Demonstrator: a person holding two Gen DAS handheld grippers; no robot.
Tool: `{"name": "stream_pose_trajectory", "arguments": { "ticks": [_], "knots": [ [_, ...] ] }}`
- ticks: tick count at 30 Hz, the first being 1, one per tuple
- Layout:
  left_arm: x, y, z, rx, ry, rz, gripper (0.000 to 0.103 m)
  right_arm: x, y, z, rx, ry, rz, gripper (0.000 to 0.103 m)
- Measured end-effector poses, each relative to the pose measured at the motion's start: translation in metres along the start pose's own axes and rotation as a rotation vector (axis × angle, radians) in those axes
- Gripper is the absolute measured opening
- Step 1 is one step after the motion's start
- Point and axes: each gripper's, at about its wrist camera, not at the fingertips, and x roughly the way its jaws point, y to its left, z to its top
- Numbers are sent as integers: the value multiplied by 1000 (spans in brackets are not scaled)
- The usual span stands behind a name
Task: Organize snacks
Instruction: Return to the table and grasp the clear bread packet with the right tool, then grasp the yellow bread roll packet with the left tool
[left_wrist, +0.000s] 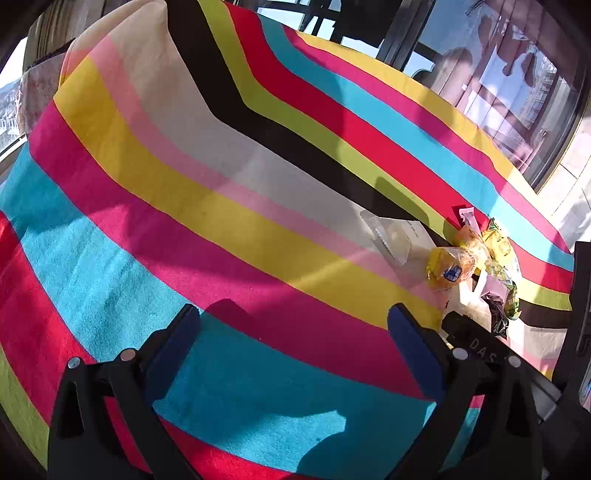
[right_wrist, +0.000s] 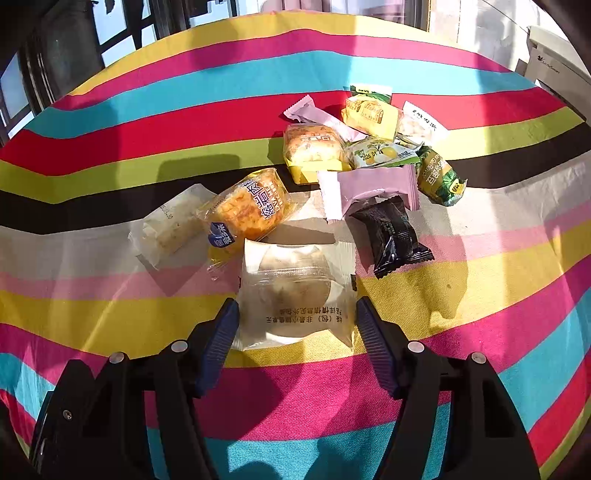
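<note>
Jaws of right gripper (right_wrist: 296, 321) angled down, flanking pastry packet (right_wrist: 295, 291)

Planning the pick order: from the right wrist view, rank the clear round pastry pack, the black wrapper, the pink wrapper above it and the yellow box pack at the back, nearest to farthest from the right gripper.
1. Clear round pastry pack, between the right gripper pads.
2. Black wrapper, up and right.
3. Pink wrapper, just beyond the black one.
4. Yellow box pack, at the far edge of the pile.
</note>
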Motion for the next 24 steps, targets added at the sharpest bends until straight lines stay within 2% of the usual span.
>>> {"name": "stream_pose_trajectory", "arguments": {
  "ticks": [2, 4, 6, 9, 10, 13, 19, 22, 24],
  "knots": [
    [0, -1, 0, 2, 0, 2, 101, -2, -1, -2, -56, -25, 16, 53],
    [0, -1, 0, 2, 1, 2, 101, -8, -10, -3, -82, -56, 31, 52],
    [0, -1, 0, 2, 0, 1, 101, -19, -30, -4, -80, -91, 82, 52],
    [0, -1, 0, 2, 1, 3, 101, -34, -77, -8, -26, -111, 257, 52],
    [0, 0, -1, 4, 1, 5, 101, -38, -92, -10, -18, -114, 280, 52],
    [1, -2, -1, 8, 3, 12, 101, -46, -135, -18, -2, -122, 283, 52],
    [5, -9, -1, 34, 19, 41, 101, -45, -198, -28, 60, -120, 177, 52],
    [6, -19, -2, 53, 51, 77, 101, -42, -213, -27, 111, -114, 206, 53],
    [8, -37, -3, 91, 63, 37, 101, -41, -209, -29, 104, -112, 222, 53]
  ]
}}
